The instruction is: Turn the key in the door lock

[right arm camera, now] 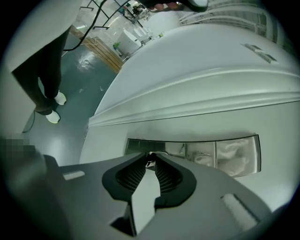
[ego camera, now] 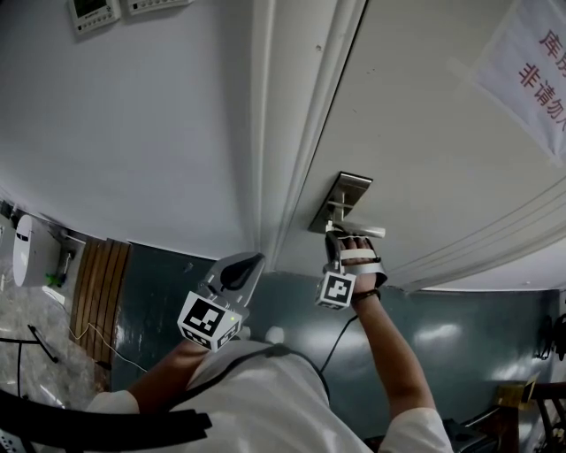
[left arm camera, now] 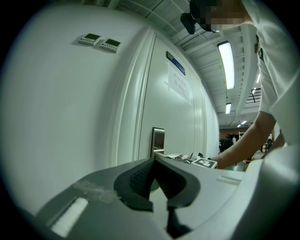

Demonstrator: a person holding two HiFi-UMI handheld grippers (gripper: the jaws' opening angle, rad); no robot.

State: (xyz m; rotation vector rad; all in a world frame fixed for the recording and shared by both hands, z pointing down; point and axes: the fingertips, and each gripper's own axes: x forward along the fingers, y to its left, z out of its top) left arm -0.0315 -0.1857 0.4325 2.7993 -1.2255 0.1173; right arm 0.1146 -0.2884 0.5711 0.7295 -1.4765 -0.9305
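Note:
A steel lock plate [ego camera: 340, 202] with a lever handle [ego camera: 363, 231] sits on the white door [ego camera: 424, 133]. My right gripper [ego camera: 335, 241] reaches up to the plate just below the handle. In the right gripper view the plate [right arm camera: 234, 154] fills the middle, and a small dark key [right arm camera: 149, 163] juts out between my right gripper [right arm camera: 150, 159] tips. The tips stand slightly apart on either side of it. My left gripper [ego camera: 245, 270] hangs left of the door frame, shut and empty. The left gripper [left arm camera: 153, 160] view shows the plate [left arm camera: 158, 139] from the side.
A paper notice [ego camera: 531, 71] with red print hangs on the door at upper right. Two wall control panels [ego camera: 93, 13] are mounted left of the frame. A wooden slatted piece [ego camera: 97, 283] and a white appliance [ego camera: 22, 248] stand at the left on the dark green floor [ego camera: 460, 336].

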